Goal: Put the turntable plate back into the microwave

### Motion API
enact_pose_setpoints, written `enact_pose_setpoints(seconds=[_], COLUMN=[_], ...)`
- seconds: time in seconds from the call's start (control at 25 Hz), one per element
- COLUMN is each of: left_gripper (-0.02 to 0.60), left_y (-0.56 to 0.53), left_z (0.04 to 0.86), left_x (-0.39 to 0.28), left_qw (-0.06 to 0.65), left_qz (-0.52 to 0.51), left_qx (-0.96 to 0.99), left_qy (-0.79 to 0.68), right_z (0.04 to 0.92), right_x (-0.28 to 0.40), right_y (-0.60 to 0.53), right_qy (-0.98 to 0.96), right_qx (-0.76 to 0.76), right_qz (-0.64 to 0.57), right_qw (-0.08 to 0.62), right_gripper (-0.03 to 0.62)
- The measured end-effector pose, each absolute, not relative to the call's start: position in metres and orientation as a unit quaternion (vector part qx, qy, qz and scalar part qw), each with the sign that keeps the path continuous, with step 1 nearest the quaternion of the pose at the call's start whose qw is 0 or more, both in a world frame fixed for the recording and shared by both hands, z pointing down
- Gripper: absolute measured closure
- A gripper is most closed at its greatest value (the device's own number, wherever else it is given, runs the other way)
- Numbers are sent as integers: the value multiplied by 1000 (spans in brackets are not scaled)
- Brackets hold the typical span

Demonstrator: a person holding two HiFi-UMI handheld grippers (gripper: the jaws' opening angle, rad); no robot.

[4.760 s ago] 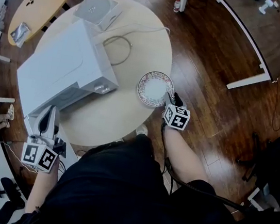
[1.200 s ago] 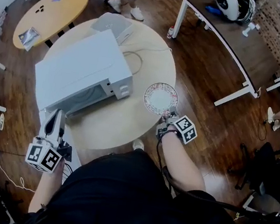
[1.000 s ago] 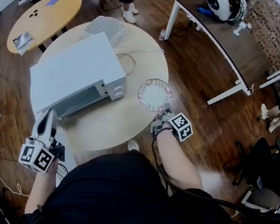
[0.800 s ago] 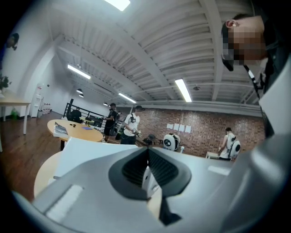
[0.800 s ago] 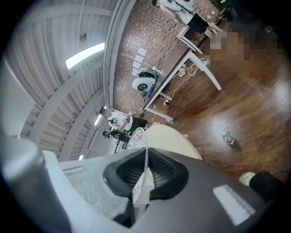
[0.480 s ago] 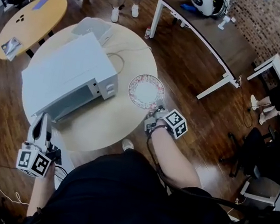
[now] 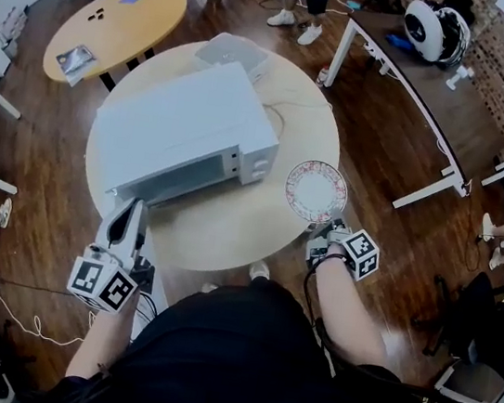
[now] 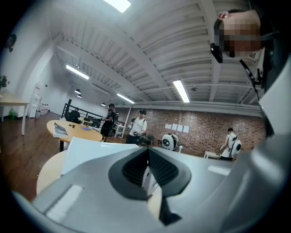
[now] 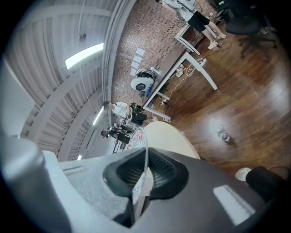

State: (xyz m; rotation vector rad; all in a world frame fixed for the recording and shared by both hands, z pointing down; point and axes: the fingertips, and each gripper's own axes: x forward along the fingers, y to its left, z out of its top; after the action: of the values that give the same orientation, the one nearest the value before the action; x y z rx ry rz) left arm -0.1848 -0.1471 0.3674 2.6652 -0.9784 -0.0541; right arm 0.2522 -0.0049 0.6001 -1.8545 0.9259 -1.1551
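Round table (image 7: pixel 229 230). White microwave (image 7: pixel 183 129) sits on its 10 o'clock side.

Turntable plate (image 7: pixel 315 188) is at the microwave's 3 o'clock, near the table edge.

My right gripper (image 7: pixel 327 231) pinches the plate's rim at 5 o'clock.

My left gripper (image 7: pixel 128 217), at the table's 7 o'clock edge, has jaws pressed together and empty.

Plate is probably stiff, glazed, slick, breakable and heavy for an edge pinch. I'd bite deep on the rim.
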Motion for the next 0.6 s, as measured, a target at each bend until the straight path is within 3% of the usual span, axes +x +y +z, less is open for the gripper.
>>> enact_pose_setpoints(seconds=[0.6], left_gripper=[578], left_y=[-131], left_z=[369], left_x=[-205], left_qw=[157], left_qz=[-15], left_qx=[923], left_qy=[-352], right_z=[603], right_x=[218], right_y=[-12], right_qy=[382], right_qx=[-709], right_qz=[-470], right_qw=[361], right_gripper=[577])
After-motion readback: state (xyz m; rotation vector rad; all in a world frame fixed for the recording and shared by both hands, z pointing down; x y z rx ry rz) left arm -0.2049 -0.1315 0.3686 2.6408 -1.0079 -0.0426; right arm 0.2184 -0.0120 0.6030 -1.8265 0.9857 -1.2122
